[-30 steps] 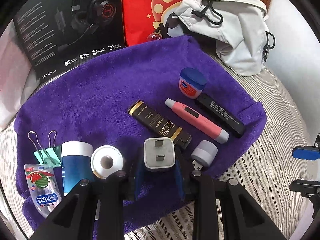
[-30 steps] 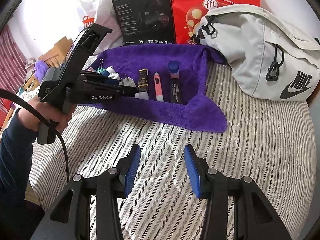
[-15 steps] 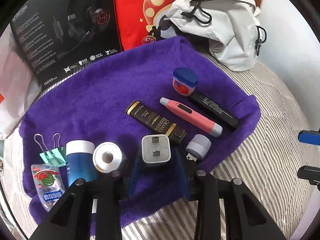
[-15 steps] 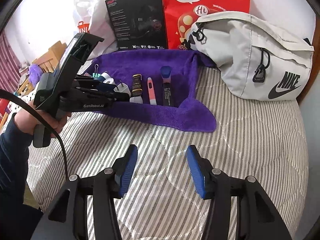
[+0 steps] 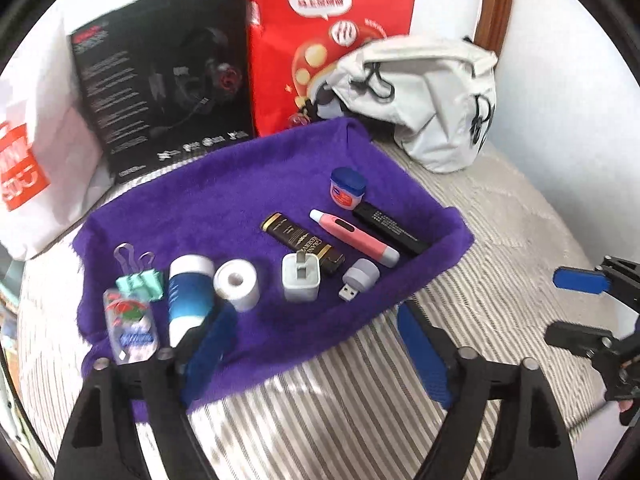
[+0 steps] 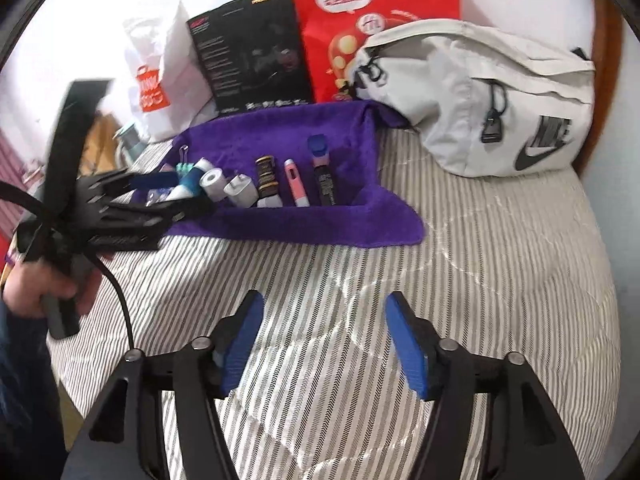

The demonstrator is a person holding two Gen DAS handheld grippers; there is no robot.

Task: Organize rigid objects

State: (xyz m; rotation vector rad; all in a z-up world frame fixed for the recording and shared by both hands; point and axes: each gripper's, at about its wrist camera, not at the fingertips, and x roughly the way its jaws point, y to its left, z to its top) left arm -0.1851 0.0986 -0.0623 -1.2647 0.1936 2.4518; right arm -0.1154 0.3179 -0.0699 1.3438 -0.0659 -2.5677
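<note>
A purple towel (image 5: pixel 224 200) holds a row of small items. From left to right they are a green binder clip (image 5: pixel 140 284), a sachet (image 5: pixel 130 326), a blue-white bottle (image 5: pixel 188 292), a white roll (image 5: pixel 237 284), a white charger plug (image 5: pixel 301 277), a black-gold bar (image 5: pixel 302 242), a USB light (image 5: pixel 360 278), a pink pen-shaped device (image 5: pixel 354 236), a black tube (image 5: pixel 390 229) and a blue-lidded jar (image 5: pixel 347 188). My left gripper (image 5: pixel 316 346) is open and empty, just short of the charger. My right gripper (image 6: pixel 326 344) hangs open over the striped bedding, well away from the towel (image 6: pixel 304 224).
Behind the towel stand a black headset box (image 5: pixel 168 76), a red paper bag (image 5: pixel 320 40) and a white plastic bag (image 5: pixel 36 152). A light grey sling bag (image 6: pixel 492 96) lies at the back right. Striped bedding (image 6: pixel 480 280) surrounds the towel. A hand (image 6: pixel 44 288) holds the left gripper's handle.
My left gripper has opened, let go of the white charger plug and pulled back. The plug now lies on the towel between the white roll and the black-gold bar.
</note>
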